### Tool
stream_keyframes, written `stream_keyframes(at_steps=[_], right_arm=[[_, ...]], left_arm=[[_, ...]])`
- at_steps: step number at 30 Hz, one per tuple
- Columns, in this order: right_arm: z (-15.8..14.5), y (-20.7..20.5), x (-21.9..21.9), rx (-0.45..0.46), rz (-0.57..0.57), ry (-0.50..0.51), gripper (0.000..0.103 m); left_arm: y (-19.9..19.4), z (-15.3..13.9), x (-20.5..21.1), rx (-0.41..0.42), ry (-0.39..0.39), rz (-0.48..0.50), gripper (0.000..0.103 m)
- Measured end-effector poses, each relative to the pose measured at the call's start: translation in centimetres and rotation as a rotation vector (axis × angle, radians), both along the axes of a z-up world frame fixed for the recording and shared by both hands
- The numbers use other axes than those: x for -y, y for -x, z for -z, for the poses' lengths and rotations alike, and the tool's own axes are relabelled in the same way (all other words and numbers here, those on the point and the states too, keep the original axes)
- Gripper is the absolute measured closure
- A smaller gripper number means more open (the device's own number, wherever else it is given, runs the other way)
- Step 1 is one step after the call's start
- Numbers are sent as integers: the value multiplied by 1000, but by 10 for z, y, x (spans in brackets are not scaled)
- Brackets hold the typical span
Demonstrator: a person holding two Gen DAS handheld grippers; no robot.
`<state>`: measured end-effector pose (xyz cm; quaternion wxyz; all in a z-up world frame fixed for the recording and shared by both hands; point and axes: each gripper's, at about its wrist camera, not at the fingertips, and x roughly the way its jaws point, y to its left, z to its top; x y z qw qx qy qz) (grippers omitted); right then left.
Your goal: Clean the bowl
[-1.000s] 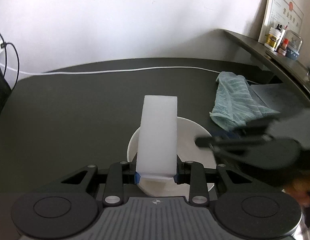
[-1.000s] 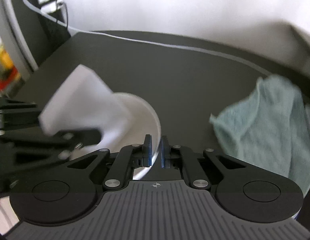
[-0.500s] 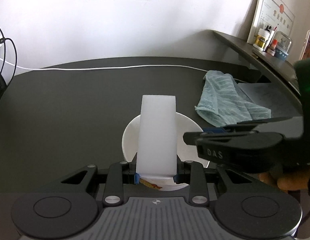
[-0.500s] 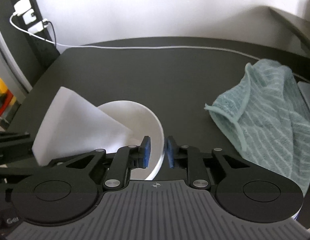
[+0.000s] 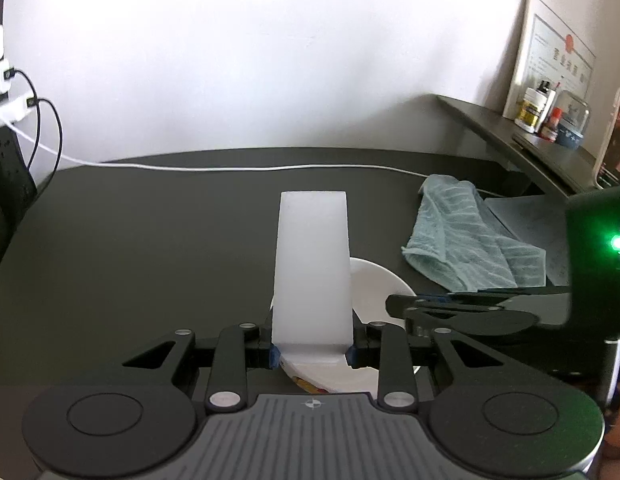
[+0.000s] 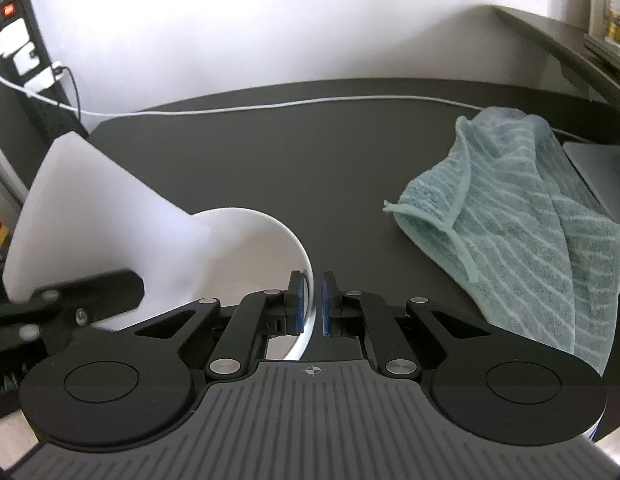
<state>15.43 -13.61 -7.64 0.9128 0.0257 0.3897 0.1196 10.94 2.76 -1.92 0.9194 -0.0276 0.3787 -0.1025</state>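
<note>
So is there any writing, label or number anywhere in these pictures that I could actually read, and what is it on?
None can be read.
Framed certificate against the wall: printed lines and a red seal, too small.
Bottles on the shelf: yellow and red labels, blurred.
Right tool, seen from the left camera: faint marks on its side, unreadable.
Bowl: coloured print near its rim in the left view, no letters legible.
Power strip: only a red light.

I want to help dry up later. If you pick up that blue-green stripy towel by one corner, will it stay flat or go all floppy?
Probably floppy: the blue-green striped terry towel already lies crumpled in soft folds on the dark table. It likely feels light, since its thin edges curl up. It shouldn't roll or break, but a loose end might drag against the white bowl.
</note>
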Motion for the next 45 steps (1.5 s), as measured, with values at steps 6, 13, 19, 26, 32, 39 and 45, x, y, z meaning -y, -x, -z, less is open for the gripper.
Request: stream_keyframes(at_steps=[6, 13, 19, 26, 32, 39, 45], right_arm=[[2, -2, 7, -17, 2, -34, 95], [3, -2, 7, -10, 14, -35, 95], [2, -1, 9, -15, 27, -51, 95], [2, -3, 12, -24, 19, -64, 95], [2, -5, 13, -29, 24, -67, 95], [0, -3, 14, -29, 31, -69, 95], [-1, -3, 17, -33, 27, -79, 95]], left_arm=[[-16, 25, 6, -56, 16, -2, 74], [-7, 11, 0, -11, -5, -13, 74], [5, -2, 0, 18, 14, -4, 74], [-14, 29, 14, -60, 12, 16, 74], [-14, 26, 10, -33, -25, 2, 74], [3, -2, -1, 35, -9, -4, 74], [-12, 19, 6, -52, 41, 35, 74]])
